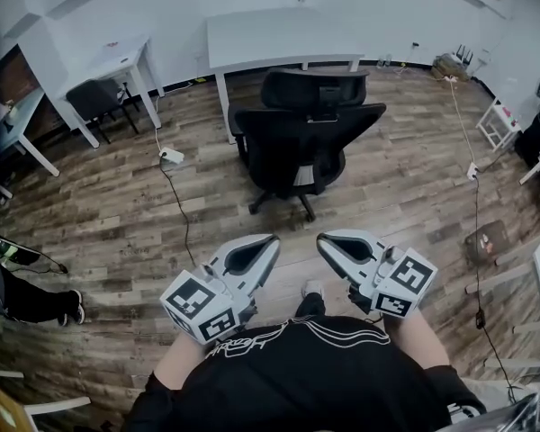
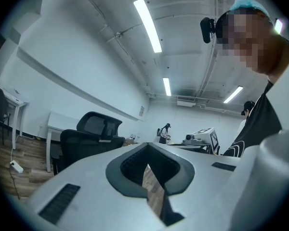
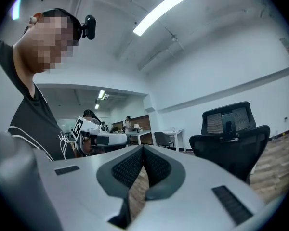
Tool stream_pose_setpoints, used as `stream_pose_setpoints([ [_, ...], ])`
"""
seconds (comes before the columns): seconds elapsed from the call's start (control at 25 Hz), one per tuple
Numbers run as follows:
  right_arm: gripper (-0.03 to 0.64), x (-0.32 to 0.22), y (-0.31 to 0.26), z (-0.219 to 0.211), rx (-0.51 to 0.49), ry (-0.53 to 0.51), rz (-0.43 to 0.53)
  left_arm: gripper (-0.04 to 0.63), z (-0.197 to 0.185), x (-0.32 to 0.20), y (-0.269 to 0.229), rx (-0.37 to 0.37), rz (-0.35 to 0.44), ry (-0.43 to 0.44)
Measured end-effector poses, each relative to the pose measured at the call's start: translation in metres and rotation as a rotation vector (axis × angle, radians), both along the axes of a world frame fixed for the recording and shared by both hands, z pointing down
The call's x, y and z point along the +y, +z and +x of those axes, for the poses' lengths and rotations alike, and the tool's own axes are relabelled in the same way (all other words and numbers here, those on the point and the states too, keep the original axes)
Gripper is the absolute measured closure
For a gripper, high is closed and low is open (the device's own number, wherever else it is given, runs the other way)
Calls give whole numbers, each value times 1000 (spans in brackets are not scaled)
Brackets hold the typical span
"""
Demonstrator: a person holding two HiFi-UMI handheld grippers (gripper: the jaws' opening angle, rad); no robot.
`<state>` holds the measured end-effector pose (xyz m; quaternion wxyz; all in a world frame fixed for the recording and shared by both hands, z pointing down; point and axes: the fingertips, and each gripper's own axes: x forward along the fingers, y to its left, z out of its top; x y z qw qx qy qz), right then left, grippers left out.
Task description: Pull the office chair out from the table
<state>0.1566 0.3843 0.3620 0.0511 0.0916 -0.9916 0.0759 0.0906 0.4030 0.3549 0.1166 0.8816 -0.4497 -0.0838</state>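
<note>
Jaws, left: left gripper (image 1: 268, 243) had its pads closed together with nothing between them.
Jaws, right: right gripper (image 1: 326, 241) was likewise closed and empty.
Gripper positions: both sat at the lower centre of the head view, close to the person's body and well apart from the chair.
Office chair: the office chair (image 1: 306, 142) stood at the upper centre, backrest toward the person, its wheeled base on the wooden floor (image 1: 387, 187).
Table: the white table (image 1: 279, 34) ran along the top centre, behind the chair's headrest.
Done: the base appeared clear of the table legs, so the chair looked already pulled out, and neither gripper held it.
Left: probably nothing, or at most a further tug if more clearance was wanted.
</note>
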Motion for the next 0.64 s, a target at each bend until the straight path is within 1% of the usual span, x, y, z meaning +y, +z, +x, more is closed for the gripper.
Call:
stream_pose_setpoints([
  [0.12,581,6,0,0,4,2,-8,589,-1,3,3,-7,-24,-8],
  [0.28,582,10,2,2,1,8,-16,589,-5,8,0,48,-21,10],
  [0.44,582,10,5,5,12,18,-1,589,-1,7,2,19,-1,10],
  [0.48,582,8,7,6,13,20,0,589,1,6,2,23,-1,17],
  [0.64,581,0,10,9,3,25,-6,589,6,3,3,75,-15,51],
])
